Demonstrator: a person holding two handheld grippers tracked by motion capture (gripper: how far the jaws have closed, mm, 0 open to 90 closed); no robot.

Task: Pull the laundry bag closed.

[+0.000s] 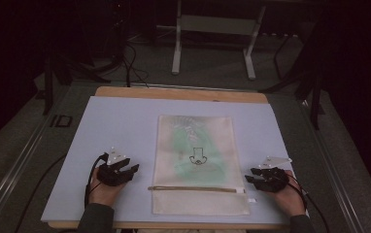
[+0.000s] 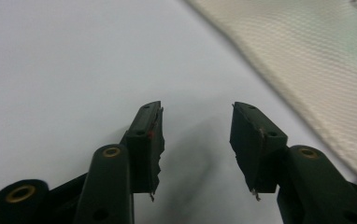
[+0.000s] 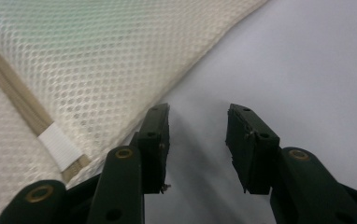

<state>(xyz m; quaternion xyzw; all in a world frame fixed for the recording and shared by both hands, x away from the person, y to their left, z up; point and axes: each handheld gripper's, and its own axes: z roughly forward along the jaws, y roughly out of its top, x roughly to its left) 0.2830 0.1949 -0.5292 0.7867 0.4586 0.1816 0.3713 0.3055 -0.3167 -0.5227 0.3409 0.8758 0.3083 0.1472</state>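
A cream mesh bag with a zipper across its near end lies flat in the middle of the pale mat; something green shows through it. My left gripper rests on the mat just left of the bag, jaws open and empty. In the left gripper view the left gripper has bare mat between its jaws and the bag at the upper right. My right gripper sits at the bag's right edge near the zipper end, open. The right gripper in its own view stands beside the mesh.
The mat covers a wooden table whose far edge shows. A white tag closes the zipper end near my right gripper. Beyond the table stand a metal frame and cables on a dark floor.
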